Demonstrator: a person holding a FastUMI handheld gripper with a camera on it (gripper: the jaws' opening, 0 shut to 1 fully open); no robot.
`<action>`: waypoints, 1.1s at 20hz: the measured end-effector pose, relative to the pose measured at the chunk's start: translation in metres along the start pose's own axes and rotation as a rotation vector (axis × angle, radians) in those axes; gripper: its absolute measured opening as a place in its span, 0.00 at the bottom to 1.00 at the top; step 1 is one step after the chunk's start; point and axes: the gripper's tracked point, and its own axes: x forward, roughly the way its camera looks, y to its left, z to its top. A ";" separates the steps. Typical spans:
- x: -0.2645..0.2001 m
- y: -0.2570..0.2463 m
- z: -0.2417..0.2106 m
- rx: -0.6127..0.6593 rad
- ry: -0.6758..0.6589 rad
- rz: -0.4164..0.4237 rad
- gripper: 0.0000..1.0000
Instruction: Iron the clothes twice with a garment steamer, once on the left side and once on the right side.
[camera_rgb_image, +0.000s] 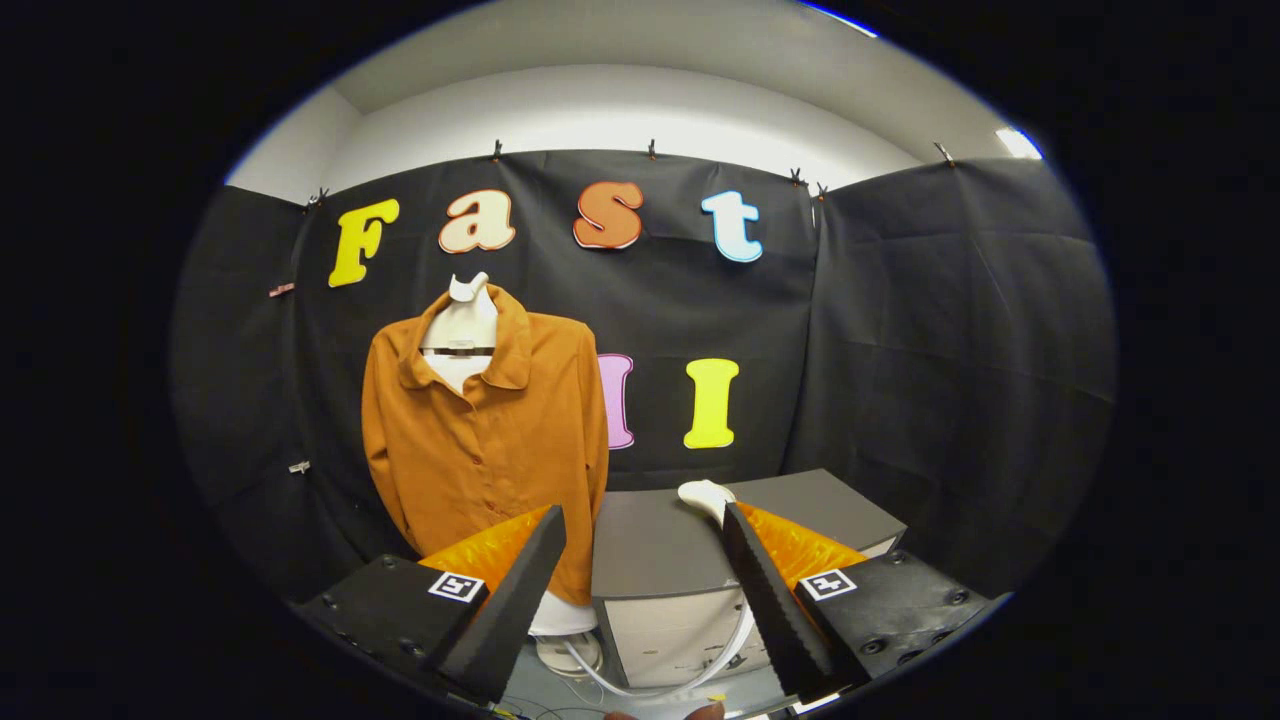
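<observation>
An orange-brown shirt (490, 440) hangs on a white mannequin torso (462, 322) beyond my left finger, its front facing me. The white garment steamer head (705, 497) lies on a grey cabinet top (660, 545), just behind the tip of my right finger. A white hose (655, 685) runs down from it in front of the cabinet. My gripper (642, 525) is open wide, with nothing between its fingers, and stands a short way back from the cabinet.
The grey cabinet has a pale front (675, 630) below its top. A white round stand base (568, 650) sits under the mannequin. Black cloth walls close the booth behind and to the right. A fingertip (708, 711) shows at the bottom between my fingers.
</observation>
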 end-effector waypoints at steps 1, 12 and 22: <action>0.010 -0.006 -0.004 0.001 0.023 0.002 0.99; 0.128 -0.089 -0.083 0.094 0.388 0.024 0.99; 0.223 -0.136 -0.186 0.133 0.727 0.018 0.99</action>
